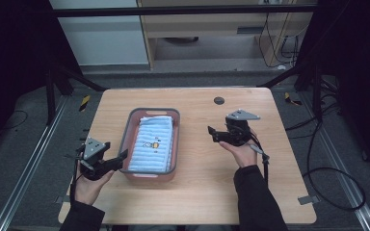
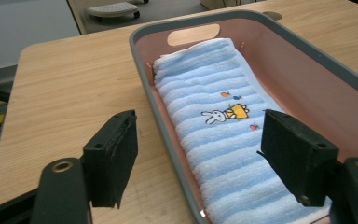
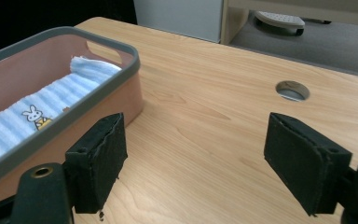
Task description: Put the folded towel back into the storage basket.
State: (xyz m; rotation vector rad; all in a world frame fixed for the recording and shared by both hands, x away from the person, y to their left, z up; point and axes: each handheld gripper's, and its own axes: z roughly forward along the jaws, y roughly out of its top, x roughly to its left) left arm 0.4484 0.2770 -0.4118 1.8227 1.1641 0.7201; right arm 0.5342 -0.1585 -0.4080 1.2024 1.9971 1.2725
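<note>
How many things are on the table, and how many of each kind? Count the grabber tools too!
Folded blue towel with a bunny picture: 1
Pink basket with a grey rim, holding the towel: 1
Black grippers, both open and holding nothing: 2, the left gripper and the right gripper
Total: 4

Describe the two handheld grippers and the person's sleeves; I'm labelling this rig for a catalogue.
Both the left gripper and the right gripper are black, each topped by a grey three-cornered plate, with two flat rectangular black pads as jaws. A dark cable trails from the right one. The sleeves are dark and long.
</note>
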